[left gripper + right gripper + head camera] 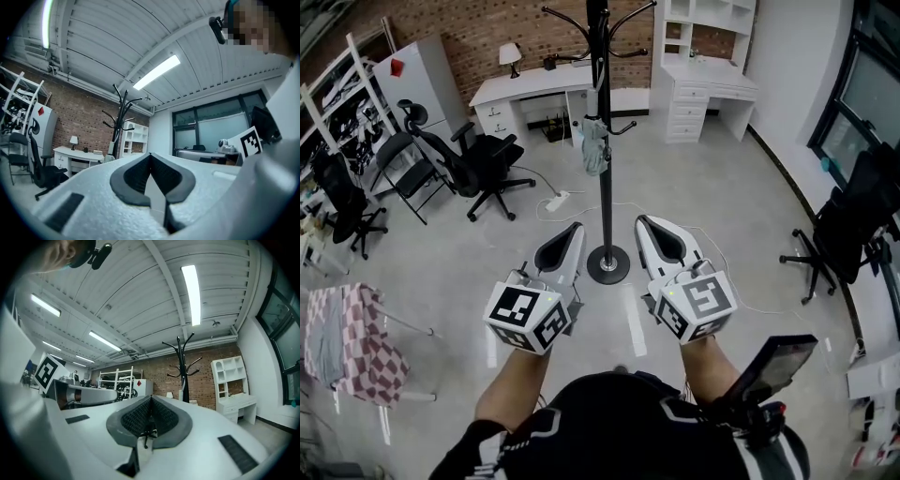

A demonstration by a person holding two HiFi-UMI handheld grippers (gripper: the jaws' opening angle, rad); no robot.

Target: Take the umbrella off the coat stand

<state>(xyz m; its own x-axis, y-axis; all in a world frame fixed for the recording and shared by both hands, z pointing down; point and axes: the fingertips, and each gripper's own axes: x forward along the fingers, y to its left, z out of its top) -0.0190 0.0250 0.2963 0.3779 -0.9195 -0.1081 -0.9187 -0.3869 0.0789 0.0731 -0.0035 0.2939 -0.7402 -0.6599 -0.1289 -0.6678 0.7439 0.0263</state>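
Observation:
A tall black coat stand (602,141) rises from a round base on the floor straight ahead. A folded pale grey-green umbrella (594,144) hangs from one of its low hooks, on the pole's left side. My left gripper (570,229) and right gripper (643,223) are held low on either side of the base, well short of the umbrella. Both have their jaws pressed together with nothing between them. The coat stand (120,117) shows far off in the left gripper view, and the coat stand (183,369) stands against the brick wall in the right gripper view.
Black office chairs (478,164) stand at the left, another chair (848,230) at the right. A white desk (530,94) and white shelf unit (708,70) line the brick wall. A drying rack with checked cloth (347,342) is near left. A cable and power strip (558,200) lie beside the stand.

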